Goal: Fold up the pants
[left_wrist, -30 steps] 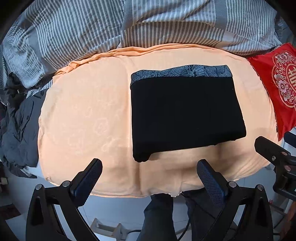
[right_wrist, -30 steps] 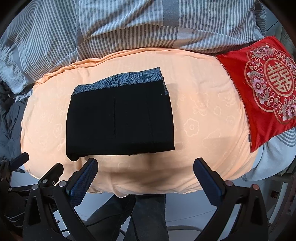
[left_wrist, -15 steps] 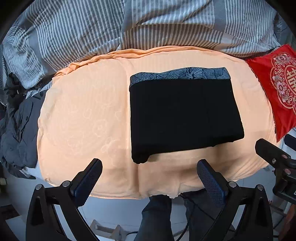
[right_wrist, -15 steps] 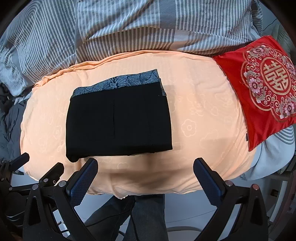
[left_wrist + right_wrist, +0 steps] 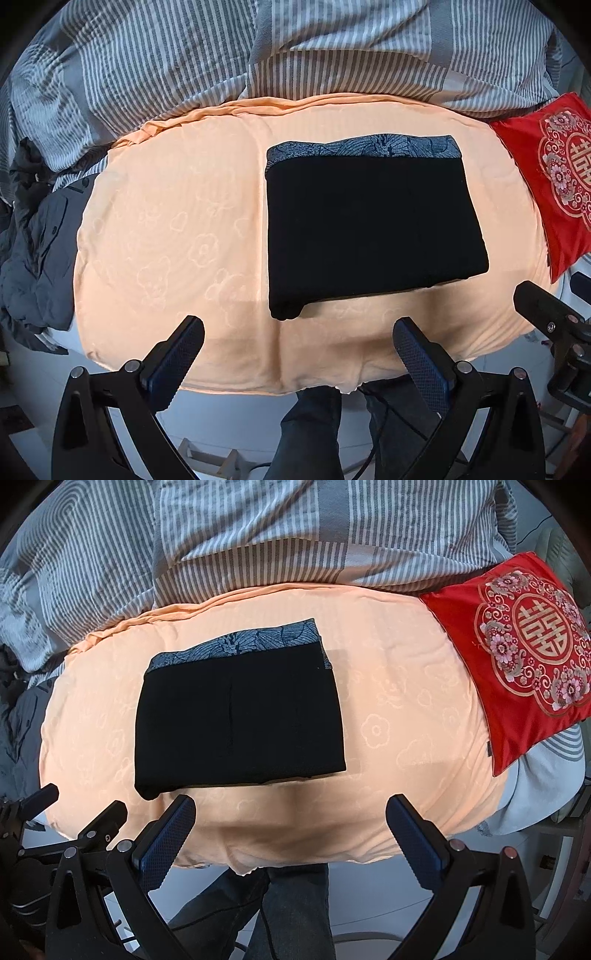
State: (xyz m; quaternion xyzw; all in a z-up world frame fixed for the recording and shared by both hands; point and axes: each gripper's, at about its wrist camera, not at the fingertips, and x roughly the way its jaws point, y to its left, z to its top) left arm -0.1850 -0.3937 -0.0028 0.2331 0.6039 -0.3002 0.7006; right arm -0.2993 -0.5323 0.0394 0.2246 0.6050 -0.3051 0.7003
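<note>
Bedding: grey-and-white striped duvet (image 5: 332,48), bunched across the far side from 10 to 2 o'clock in both wrist views.
Cover: peach-orange embossed sheet with flower and heart motifs (image 5: 177,236), spread over the near bed edge, filling the middle of both views (image 5: 399,716).
Pants: black fabric pants folded into a flat rectangle (image 5: 369,229), lying on the peach sheet; grey-blue leaf-patterned band showing along the far edge; right of centre toward 1 o'clock in the left wrist view, left of centre toward 11 o'clock in the right wrist view (image 5: 240,723); near left corner thick and rounded; touched by neither gripper.
Pillow: red square cushion with gold and pink floral embroidery (image 5: 524,653), at 2 o'clock in the right wrist view, at 3 o'clock in the left wrist view (image 5: 554,184), overlapping the sheet's right end, well apart from the pants.
Clothes: dark grey crumpled garment heap (image 5: 33,251), at 9 o'clock, off the sheet's left end.
Left gripper (image 5: 299,332): jaws spread wide, holding nothing, hovering over the sheet's near edge, close in front of the pants.
Right gripper (image 5: 291,808): jaws spread wide, holding nothing, just in front of the pants' near edge.
Legs: dark-jeaned legs (image 5: 295,915) at 6 o'clock beneath the bed edge.
</note>
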